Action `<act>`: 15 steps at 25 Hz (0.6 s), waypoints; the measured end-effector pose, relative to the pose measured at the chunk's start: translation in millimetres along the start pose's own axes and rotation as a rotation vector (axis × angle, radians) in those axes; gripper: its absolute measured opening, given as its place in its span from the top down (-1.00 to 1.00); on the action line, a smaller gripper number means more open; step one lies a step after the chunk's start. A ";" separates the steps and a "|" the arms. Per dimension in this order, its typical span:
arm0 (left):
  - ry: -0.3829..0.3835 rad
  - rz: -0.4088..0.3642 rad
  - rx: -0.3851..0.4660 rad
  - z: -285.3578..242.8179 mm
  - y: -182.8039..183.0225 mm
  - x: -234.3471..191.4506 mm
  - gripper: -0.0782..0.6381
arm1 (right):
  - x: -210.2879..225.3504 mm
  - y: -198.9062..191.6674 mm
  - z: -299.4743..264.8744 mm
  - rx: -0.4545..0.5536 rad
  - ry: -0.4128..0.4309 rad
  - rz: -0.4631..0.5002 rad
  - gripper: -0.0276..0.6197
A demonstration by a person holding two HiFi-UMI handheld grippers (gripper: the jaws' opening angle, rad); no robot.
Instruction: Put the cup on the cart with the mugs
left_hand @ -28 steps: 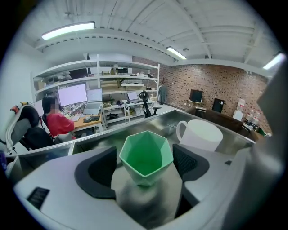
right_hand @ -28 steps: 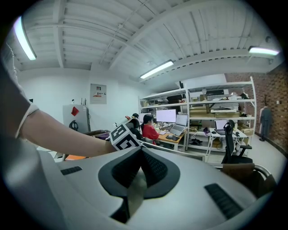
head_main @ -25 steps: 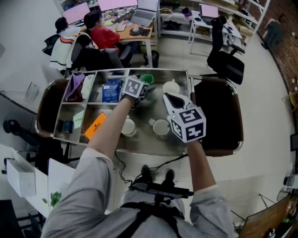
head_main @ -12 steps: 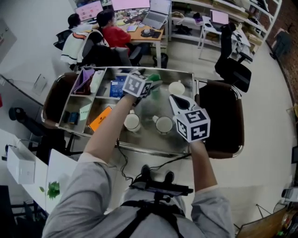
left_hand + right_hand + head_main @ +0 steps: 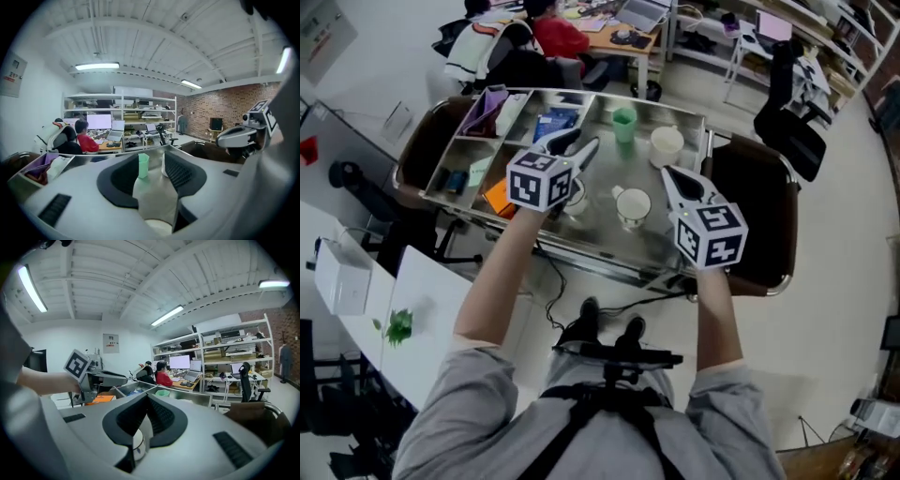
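Observation:
A green cup [image 5: 624, 124] stands upright on the steel cart [image 5: 609, 255] near its far edge, free of both grippers. Around it are white mugs: one to its right [image 5: 667, 142] and one mid-cart [image 5: 632, 204]. My left gripper [image 5: 578, 151] hovers over the cart's middle, short of the cup; its jaws are closing with nothing between them. In the left gripper view the cup [image 5: 143, 165] shows well ahead through the gap. My right gripper [image 5: 669, 177] hangs shut over the cart's right part, above a mug [image 5: 137, 446].
The cart's left compartments hold a blue packet [image 5: 553, 127], an orange item [image 5: 495, 197] and purple sheets [image 5: 487, 103]. A brown chair [image 5: 759, 216] stands against the cart's right end. People sit at a desk [image 5: 609, 28] beyond the cart. Cables lie on the floor in front.
The left gripper, which was at the green cup, has let go and drawn back toward me; the cup now stands alone. The right gripper stayed over the cart's right side.

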State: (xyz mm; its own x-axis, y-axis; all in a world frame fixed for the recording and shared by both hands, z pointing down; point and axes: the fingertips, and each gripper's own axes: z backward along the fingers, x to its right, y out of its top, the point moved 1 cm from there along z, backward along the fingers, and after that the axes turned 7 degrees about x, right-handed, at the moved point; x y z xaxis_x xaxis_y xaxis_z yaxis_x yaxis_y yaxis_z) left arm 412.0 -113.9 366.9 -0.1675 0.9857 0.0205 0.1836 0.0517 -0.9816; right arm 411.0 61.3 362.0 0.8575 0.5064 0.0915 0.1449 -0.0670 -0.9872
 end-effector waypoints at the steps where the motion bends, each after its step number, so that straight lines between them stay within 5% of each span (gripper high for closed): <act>1: 0.022 -0.002 0.018 15.5 0.6 0.6 0.34 | -2.9 -0.9 4.0 0.005 0.005 -0.001 0.89; 6: 0.131 0.003 0.050 96.6 -22.9 1.7 0.75 | -20.7 -26.6 32.1 -0.005 0.001 -0.017 0.89; 15: 0.182 0.041 0.034 197.9 -82.5 -5.9 0.78 | -81.3 -61.1 69.8 -0.020 -0.063 -0.037 0.89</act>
State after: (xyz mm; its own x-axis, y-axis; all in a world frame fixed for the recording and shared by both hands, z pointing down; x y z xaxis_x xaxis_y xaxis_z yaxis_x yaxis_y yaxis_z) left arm 206.2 -155.8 410.2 0.0179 0.9998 0.0111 0.1536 0.0082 -0.9881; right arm 298.0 84.3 405.8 0.8186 0.5620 0.1186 0.1862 -0.0642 -0.9804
